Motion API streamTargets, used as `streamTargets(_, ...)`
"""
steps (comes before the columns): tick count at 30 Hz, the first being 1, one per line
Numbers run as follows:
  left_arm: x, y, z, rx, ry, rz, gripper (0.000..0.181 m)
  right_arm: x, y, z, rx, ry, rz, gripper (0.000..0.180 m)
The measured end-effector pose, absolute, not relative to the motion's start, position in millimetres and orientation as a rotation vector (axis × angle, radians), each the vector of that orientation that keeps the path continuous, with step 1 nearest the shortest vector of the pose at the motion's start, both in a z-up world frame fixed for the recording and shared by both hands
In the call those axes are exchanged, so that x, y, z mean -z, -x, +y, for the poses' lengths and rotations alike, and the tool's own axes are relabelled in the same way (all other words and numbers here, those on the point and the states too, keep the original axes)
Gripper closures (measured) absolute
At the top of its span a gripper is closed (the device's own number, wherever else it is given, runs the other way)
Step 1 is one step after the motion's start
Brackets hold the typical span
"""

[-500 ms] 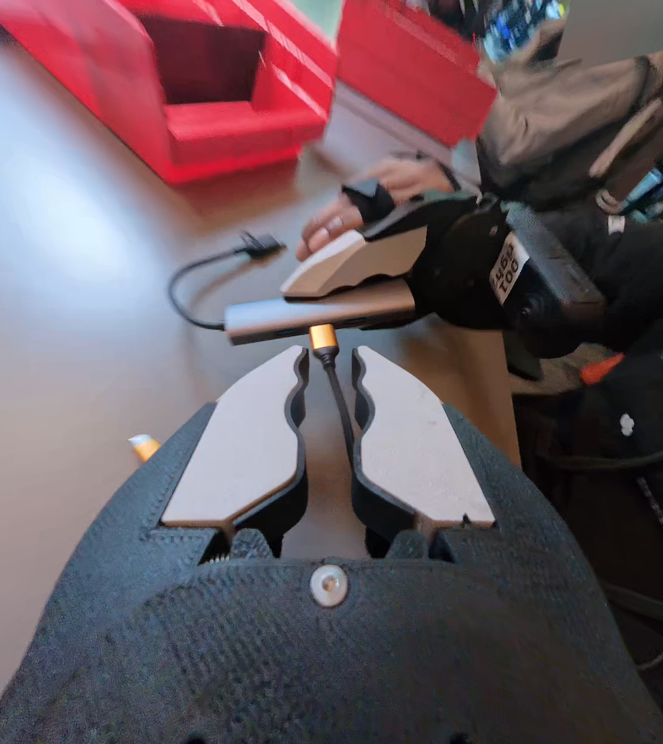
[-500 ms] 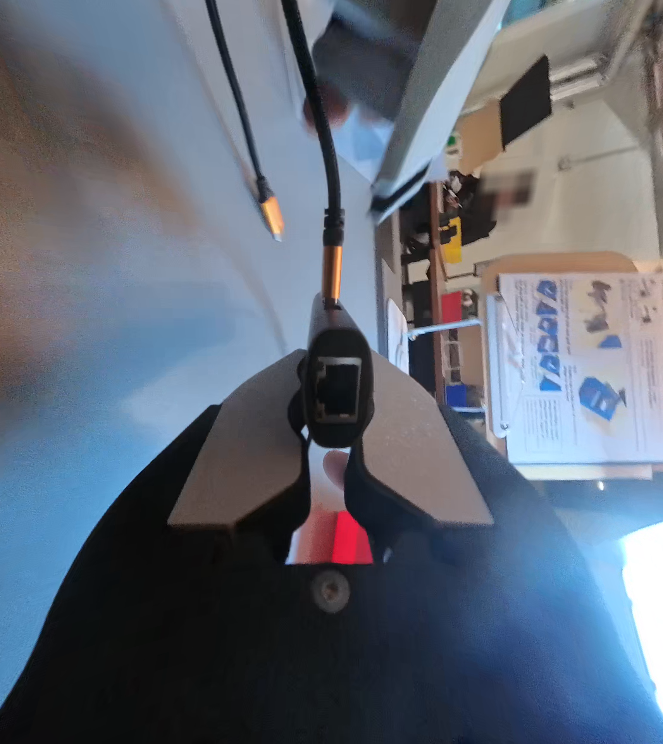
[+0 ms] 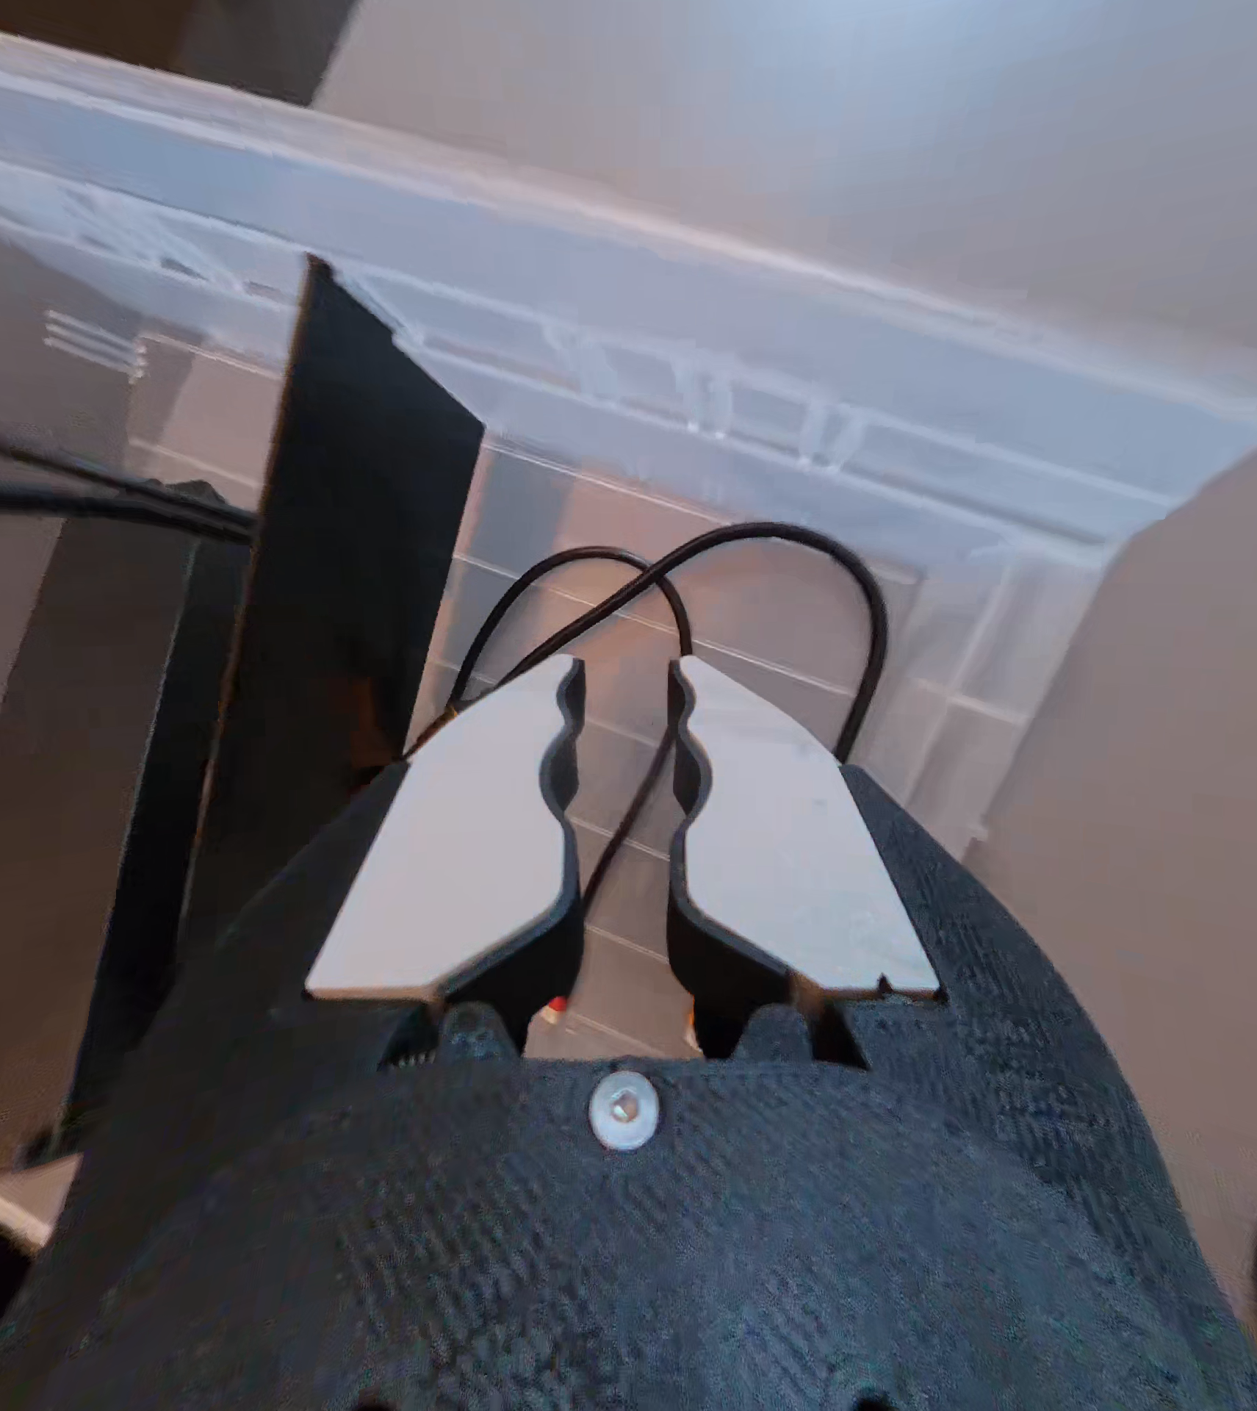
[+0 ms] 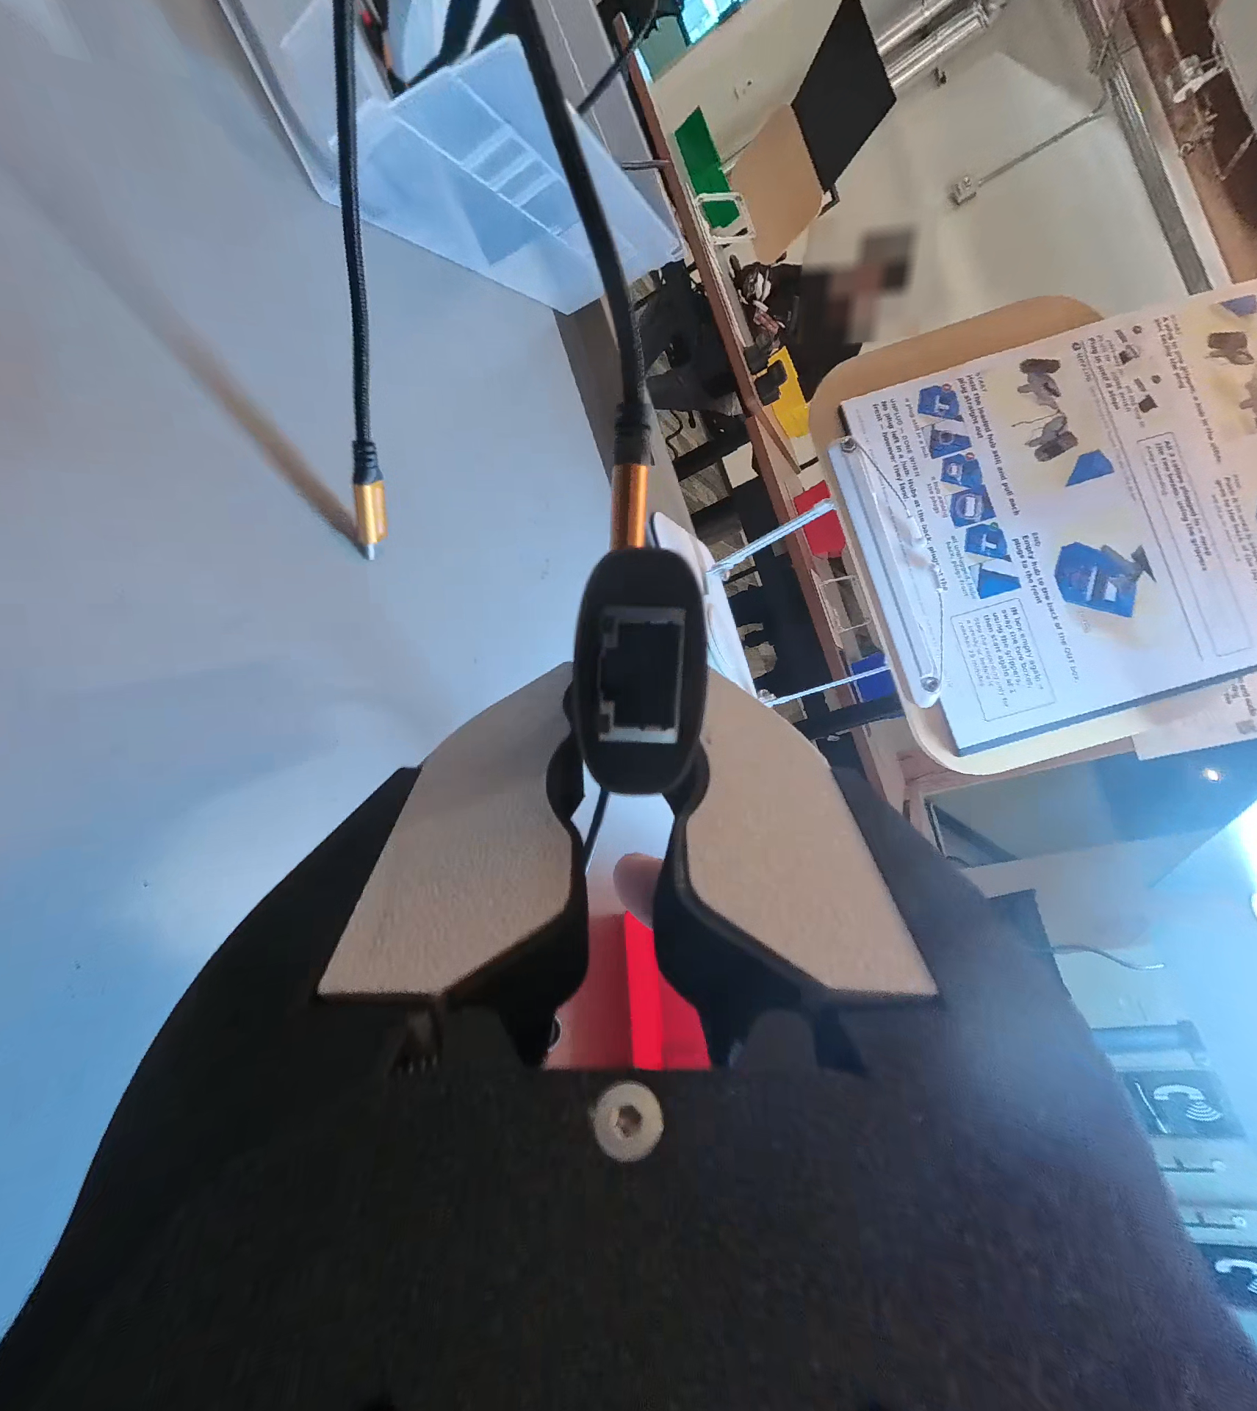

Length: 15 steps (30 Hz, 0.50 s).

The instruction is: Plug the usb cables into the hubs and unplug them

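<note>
Centrally, hub point(image 4: 639, 672): dark, end port facing the camera, clamped between the right gripper point(image 4: 636, 733) fingers. Orange-collared cable plug point(image 4: 629, 508) seated in its far end; second plug point(image 4: 368, 504) hanging free to the left. Left gripper point(image 3: 626, 672): fingers parted, a thin black cable point(image 3: 778, 534) looping loosely between them, clear bin point(image 3: 686, 397) behind.

We see the left claw point(image 3: 626, 672) with two pale grey finger plates edged in wavy black, set in a textured black printed body with one silver hex screw point(image 3: 624, 1119). The right claw point(image 4: 636, 687) looks alike: grey plates, black shell, silver screw point(image 4: 626, 1121).
</note>
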<state>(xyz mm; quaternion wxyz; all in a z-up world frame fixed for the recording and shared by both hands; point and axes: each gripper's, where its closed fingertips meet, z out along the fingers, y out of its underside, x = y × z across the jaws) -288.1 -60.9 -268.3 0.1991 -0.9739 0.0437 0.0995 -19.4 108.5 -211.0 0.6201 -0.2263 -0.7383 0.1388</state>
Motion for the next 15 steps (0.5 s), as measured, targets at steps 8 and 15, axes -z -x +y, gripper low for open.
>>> streamTargets(8,298.5,277.6,-39.6,-0.302,2.820,0.618,0.155,217.7,21.2,112.1,-0.358,0.559,-1.719,0.164)
streamTargets(15,300.4,277.9,-33.8,-0.228,2.811,0.642,0.175,219.5,21.1,114.0,-0.367,0.572,-1.728,0.164)
